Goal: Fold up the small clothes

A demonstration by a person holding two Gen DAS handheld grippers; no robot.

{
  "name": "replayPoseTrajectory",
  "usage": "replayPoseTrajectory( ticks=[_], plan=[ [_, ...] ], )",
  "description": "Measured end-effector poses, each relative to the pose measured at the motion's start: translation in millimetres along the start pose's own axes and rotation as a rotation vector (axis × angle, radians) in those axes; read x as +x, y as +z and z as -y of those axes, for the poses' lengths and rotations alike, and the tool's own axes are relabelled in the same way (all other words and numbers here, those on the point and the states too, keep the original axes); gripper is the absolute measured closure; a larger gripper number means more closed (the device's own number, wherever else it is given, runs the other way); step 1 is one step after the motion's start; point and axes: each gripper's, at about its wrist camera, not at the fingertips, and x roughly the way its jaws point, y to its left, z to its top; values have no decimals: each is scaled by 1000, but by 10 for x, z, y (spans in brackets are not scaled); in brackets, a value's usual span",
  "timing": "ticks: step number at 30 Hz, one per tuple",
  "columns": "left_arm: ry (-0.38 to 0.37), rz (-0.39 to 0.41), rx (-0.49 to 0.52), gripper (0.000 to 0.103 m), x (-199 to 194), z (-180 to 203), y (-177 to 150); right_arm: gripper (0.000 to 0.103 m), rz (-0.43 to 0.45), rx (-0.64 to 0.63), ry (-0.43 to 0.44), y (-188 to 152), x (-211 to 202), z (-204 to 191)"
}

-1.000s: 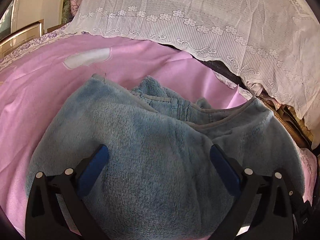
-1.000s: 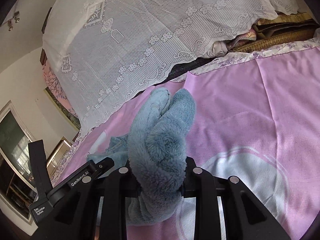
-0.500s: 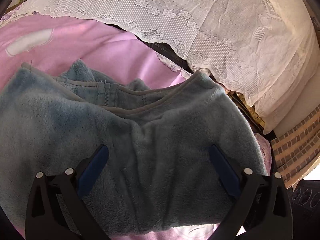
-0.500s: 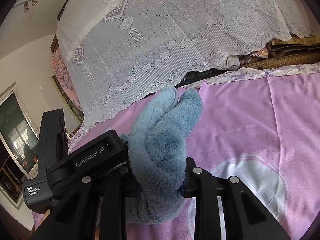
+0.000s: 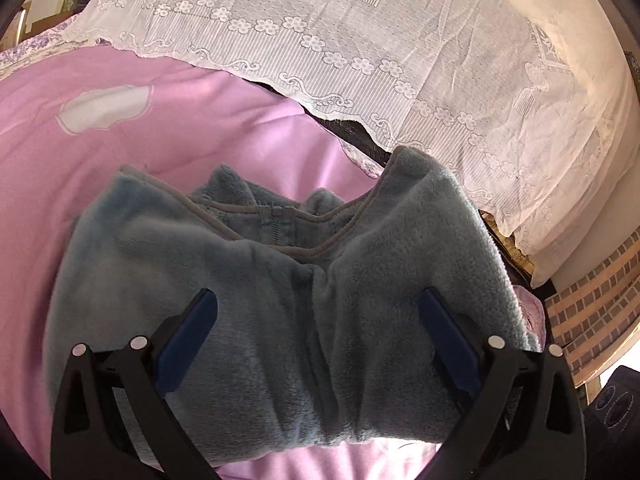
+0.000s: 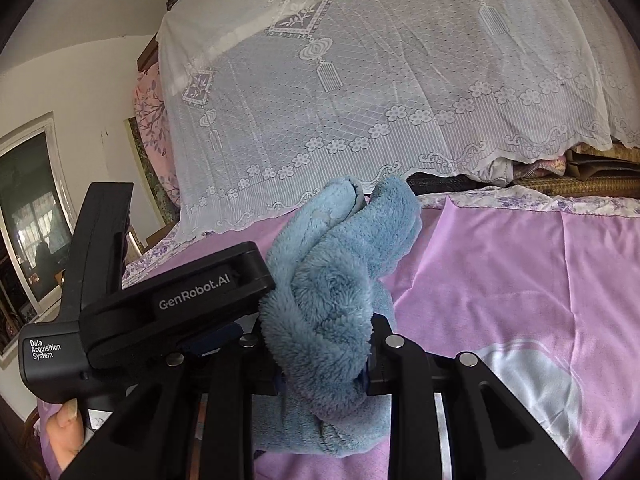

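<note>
A small blue fleece garment (image 5: 256, 312) with a grey trim and a zip lies on the pink bedsheet (image 5: 120, 160). My left gripper (image 5: 316, 320) is open, its blue-padded fingers (image 5: 188, 336) spread wide over the garment's middle. My right gripper (image 6: 324, 360) is shut on a bunched edge of the same blue fleece garment (image 6: 332, 280) and holds it lifted above the sheet. The left gripper's black body (image 6: 160, 308) shows close on the left in the right wrist view.
A white lace cover (image 5: 360, 40) drapes over a high pile at the back of the bed, also in the right wrist view (image 6: 380, 80). A woven mat edge (image 5: 592, 312) is at the right. A window (image 6: 28, 216) is at far left.
The right gripper has lifted the gripped fleece edge higher and closer to the left gripper. The left gripper swung right, then back left, staying open over the garment.
</note>
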Motion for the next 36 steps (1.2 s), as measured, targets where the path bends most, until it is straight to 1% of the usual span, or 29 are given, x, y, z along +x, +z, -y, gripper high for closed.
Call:
replayPoseTrajectory(
  ticks=[3, 6, 12, 19, 25, 29, 32, 36],
  plan=[
    [-16, 7, -38, 5, -115, -167, 24, 76, 6, -44, -2, -16, 27, -207],
    [-31, 18, -71, 5, -220, -317, 56, 76, 11, -59, 7, -22, 37, -371],
    [8, 70, -80, 5, -508, -601, 132, 76, 10, -106, 36, -80, 106, -759],
    [13, 76, -154, 5, -664, -1064, 147, 76, -13, -195, 51, -225, 251, -1166],
    [20, 62, -224, 5, -718, -1407, 34, 76, -47, -272, 61, -382, 357, -1426],
    [23, 19, -284, 5, -654, -1655, -77, 76, -84, -339, 43, -520, 458, -1536],
    [29, -10, -309, 5, -595, -1755, -132, 76, -103, -358, 35, -583, 509, -1566],
    [53, -13, -338, 5, -580, -1842, -161, 76, -122, -377, 36, -654, 553, -1631]
  ],
)
